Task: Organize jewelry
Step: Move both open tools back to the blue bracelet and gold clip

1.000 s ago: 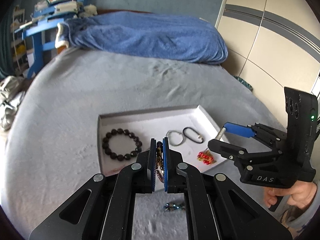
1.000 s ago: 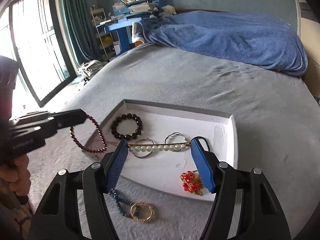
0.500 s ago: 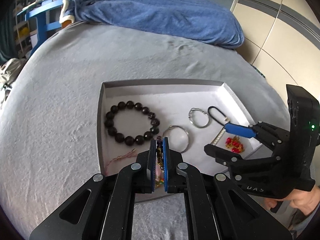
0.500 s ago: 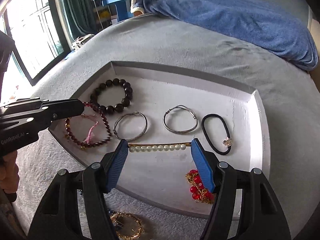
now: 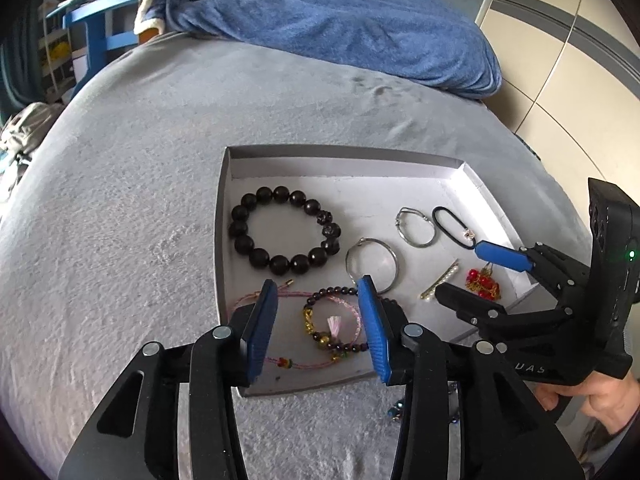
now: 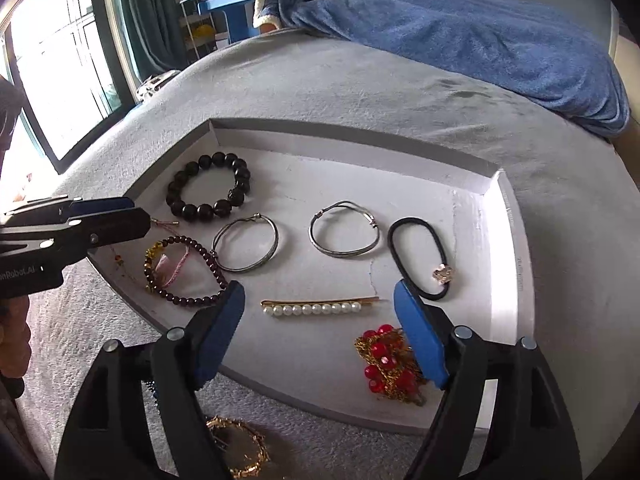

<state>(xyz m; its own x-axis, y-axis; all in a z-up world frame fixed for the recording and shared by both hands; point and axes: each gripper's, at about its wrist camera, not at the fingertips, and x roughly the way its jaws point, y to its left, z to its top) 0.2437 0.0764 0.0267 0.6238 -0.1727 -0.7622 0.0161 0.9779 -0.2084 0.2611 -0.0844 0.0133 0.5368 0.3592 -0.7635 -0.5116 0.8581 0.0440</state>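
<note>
A white shallow tray [image 5: 352, 160] [image 6: 504, 216] lies on the grey bed. In it lie a black bead bracelet [image 5: 284, 236] [image 6: 210, 192], two silver bangles [image 5: 372, 266] [image 6: 344, 234], a black hair tie [image 6: 420, 256], a pearl hair pin [image 6: 316, 307], a red bead piece [image 6: 386, 364] and a dark red bead bracelet with pink cord [image 5: 332, 328] [image 6: 180, 272]. My left gripper [image 5: 318, 328] is open, straddling the dark red bracelet just above it. My right gripper [image 6: 320, 320] is open, with the pearl pin lying in the tray between its fingers.
A gold bracelet [image 6: 240, 448] and a dark blue bead piece [image 5: 396, 408] lie on the bed in front of the tray. A blue blanket [image 5: 340, 28] is piled at the far side. A window [image 6: 52, 72] is at left.
My left gripper has opened and let the dark red bracelet drop into the tray's near left corner. My right gripper has let the pearl pin drop into the tray.
</note>
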